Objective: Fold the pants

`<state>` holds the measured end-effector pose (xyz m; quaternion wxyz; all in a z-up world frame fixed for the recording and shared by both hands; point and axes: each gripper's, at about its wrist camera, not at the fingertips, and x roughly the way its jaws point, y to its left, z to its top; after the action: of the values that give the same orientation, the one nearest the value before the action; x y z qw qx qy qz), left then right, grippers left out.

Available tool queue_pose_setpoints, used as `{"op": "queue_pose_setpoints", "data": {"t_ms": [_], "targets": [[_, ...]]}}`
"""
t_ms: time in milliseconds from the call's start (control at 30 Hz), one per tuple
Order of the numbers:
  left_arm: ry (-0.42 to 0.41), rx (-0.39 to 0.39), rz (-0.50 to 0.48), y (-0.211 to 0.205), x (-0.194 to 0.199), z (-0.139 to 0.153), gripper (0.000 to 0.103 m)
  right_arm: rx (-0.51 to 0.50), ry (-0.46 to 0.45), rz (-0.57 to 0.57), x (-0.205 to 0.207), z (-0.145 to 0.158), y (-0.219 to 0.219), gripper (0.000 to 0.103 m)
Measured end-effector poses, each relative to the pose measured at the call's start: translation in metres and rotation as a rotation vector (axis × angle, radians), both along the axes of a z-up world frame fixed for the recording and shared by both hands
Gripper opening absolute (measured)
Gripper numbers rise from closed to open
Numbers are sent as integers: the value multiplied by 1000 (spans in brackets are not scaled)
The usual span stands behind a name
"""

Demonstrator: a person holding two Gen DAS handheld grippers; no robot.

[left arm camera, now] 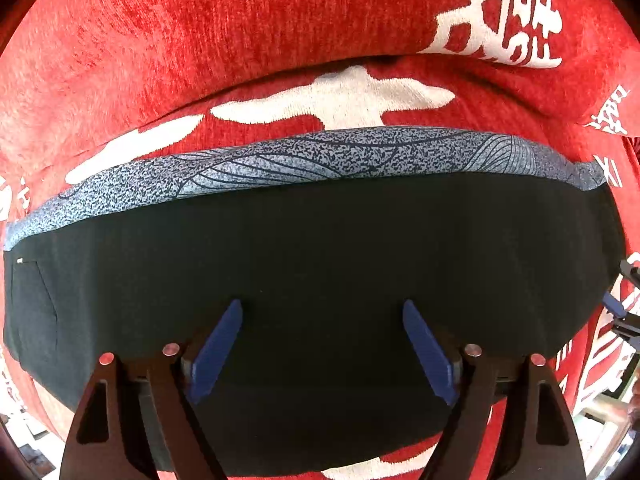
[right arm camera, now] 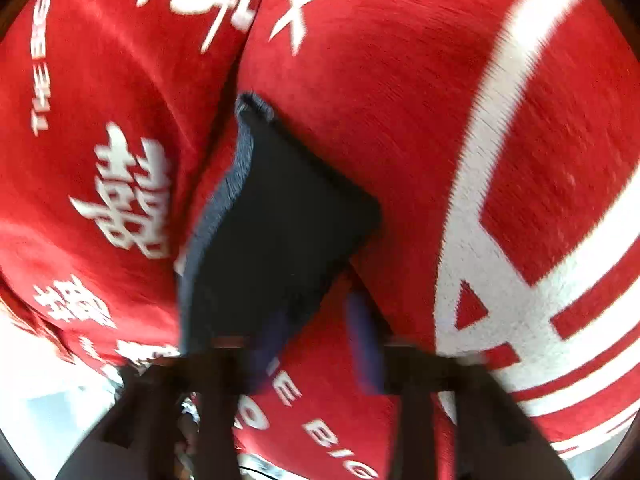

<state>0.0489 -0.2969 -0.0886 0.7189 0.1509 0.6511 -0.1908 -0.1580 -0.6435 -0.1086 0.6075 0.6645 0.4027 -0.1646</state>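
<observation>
Left claw (left arm camera: 322, 312) views pants (left arm camera: 312, 280) flat; right view shows their corner

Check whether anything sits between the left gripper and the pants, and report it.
Nothing visible does. The left gripper points down with its jaws open directly over the dark pants, which lie folded on the red printed cover. No other object lies on the fabric between the blue fingers.

Under my left gripper (left arm camera: 322, 312) the folded pants (left arm camera: 312, 264) filled everything from nine to three. Open red cover (left arm camera: 200, 32) lay free toward twelve. My right gripper (right arm camera: 316, 332) had clear cover toward two; pants blocked eleven.
</observation>
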Motion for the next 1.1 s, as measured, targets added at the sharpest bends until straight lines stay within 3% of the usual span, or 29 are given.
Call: {"op": "queue_pose_setpoints", "data": {"t_ms": [200, 233, 267, 333, 400, 500, 633, 700, 767, 867, 967, 1100], "targets": [[-7, 6, -5, 0, -4, -2, 92, 55, -150, -129, 6, -25, -6, 54], [-6, 11, -4, 1, -4, -2, 92, 82, -164, -154, 11, -29, -9, 43], [2, 20, 1, 2, -4, -1, 92, 112, -148, -179, 15, -34, -13, 13], [21, 25, 14, -4, -2, -2, 92, 151, -159, -213, 17, -28, -19, 12], [32, 14, 4, -7, -7, 1, 92, 97, -207, -161, 24, 0, -21, 12], [3, 20, -15, -12, -18, -2, 94, -7, -208, -70, 21, 39, -26, 12], [4, 22, -9, -15, -20, -4, 97, -80, -1, 68, 31, 19, -29, 13], [11, 32, -20, -15, -19, 0, 97, -89, 111, 100, 32, 5, -28, 29], [-14, 42, -6, -11, -10, 8, 97, -102, 135, 49, 25, 11, -28, 40], [-33, 27, 89, 1, 9, 17, 97, -166, 209, -26, 2, 34, -27, 49], [-56, 47, 129, -2, 27, 13, 97, -191, 218, -20, -4, 48, -23, 49], [-124, 96, 113, -21, 56, -1, 97, -225, 189, 53, -5, 60, -8, 49]]}}
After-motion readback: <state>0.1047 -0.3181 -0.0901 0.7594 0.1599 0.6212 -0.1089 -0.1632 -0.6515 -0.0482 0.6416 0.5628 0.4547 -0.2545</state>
